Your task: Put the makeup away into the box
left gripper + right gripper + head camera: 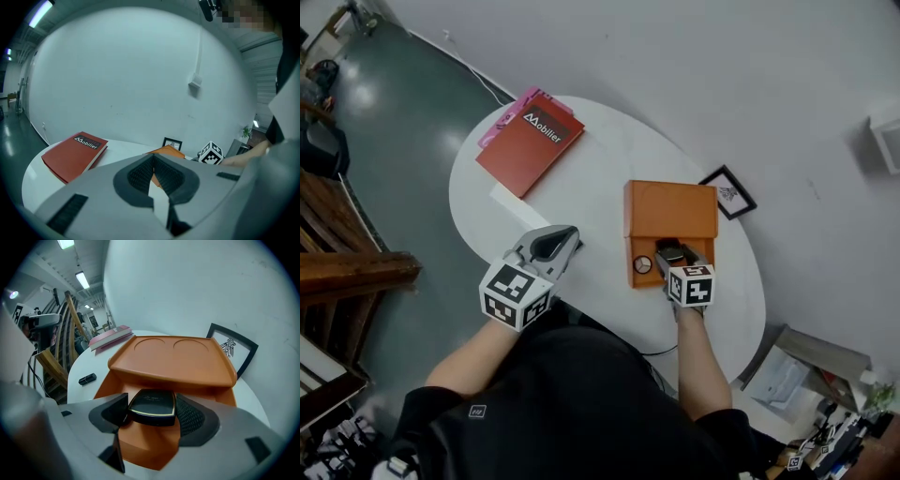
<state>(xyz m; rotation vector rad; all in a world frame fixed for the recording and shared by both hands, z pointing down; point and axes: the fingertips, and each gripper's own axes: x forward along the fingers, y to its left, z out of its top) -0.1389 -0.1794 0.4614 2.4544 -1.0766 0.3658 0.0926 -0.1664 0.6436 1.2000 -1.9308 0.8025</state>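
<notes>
The orange box [670, 211] stands open on the white table [600, 159], its lid [173, 357] raised at the far side. My right gripper [152, 411] hangs over the box's near end, shut on a flat black compact [152, 406] with a gold edge. In the head view this gripper [673, 258] is at the box's front edge, beside a small round item [643, 265] lying inside. A black lipstick [87, 378] lies on the table left of the box. My left gripper [567, 242] hovers left of the box, shut and empty [152, 177].
A red book [530, 141] on a pink one lies at the table's far left. A white sheet [516, 204] lies near the left gripper. A small black picture frame [728, 192] sits right of the box. The wall is close behind the table.
</notes>
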